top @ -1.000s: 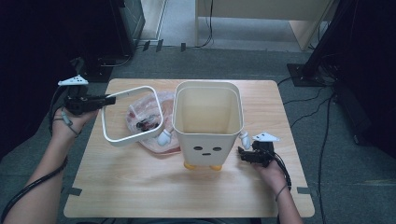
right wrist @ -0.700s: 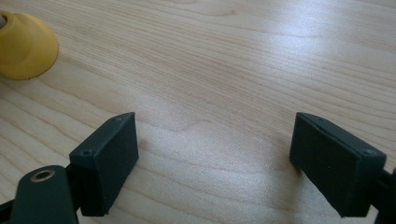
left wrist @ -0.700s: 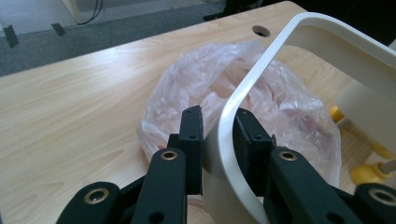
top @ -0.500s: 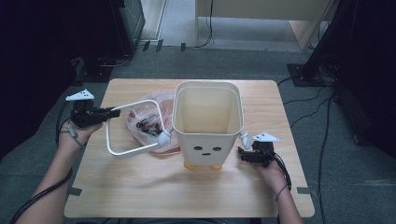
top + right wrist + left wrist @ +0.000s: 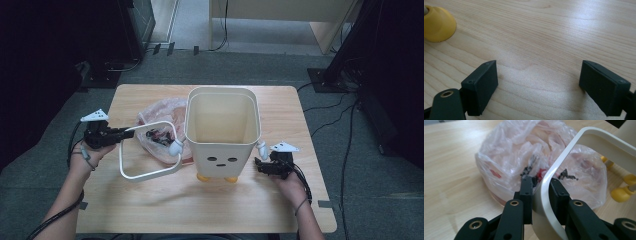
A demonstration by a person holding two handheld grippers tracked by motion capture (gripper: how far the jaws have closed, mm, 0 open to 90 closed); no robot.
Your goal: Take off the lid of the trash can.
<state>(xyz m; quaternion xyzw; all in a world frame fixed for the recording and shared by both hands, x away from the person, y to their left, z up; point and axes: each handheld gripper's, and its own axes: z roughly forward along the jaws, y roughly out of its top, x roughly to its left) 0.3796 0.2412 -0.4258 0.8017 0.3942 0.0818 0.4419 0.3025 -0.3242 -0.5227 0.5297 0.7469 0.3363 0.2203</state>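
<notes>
Seen from above: left gripper [image 5: 129,133] clamped on the near-left edge of a white ring [image 5: 148,150], jaws pressed to either face of the thin band. Ring tilted, its low corner close to the table [image 5: 150,210], its far end hinged at a white knob on the bin [image 5: 222,132]. Just past the fingertips, inside the ring's span, a pink bag [image 5: 157,132] slumped on the wood, dark scraps showing through the plastic. Bare wood behind and below the left hand, out to the table's left edge and near edge.

Along the left gripper's own jaws: band [image 5: 554,173] curving up and away to the right between the pads, bag [image 5: 511,162] bulging straight ahead and touching the ring's inner side, yellow feet [image 5: 621,193] of the bin off to the right.

Right gripper [image 5: 261,165] low beside the bin's right wall, near a second white knob, jaws spread wide with nothing between them. In its own view, pads [image 5: 482,85] parted over plain grain, one yellow foot [image 5: 437,23] at upper left, clear tabletop ahead and to the right. Open strip of table between that hand and the right edge.
</notes>
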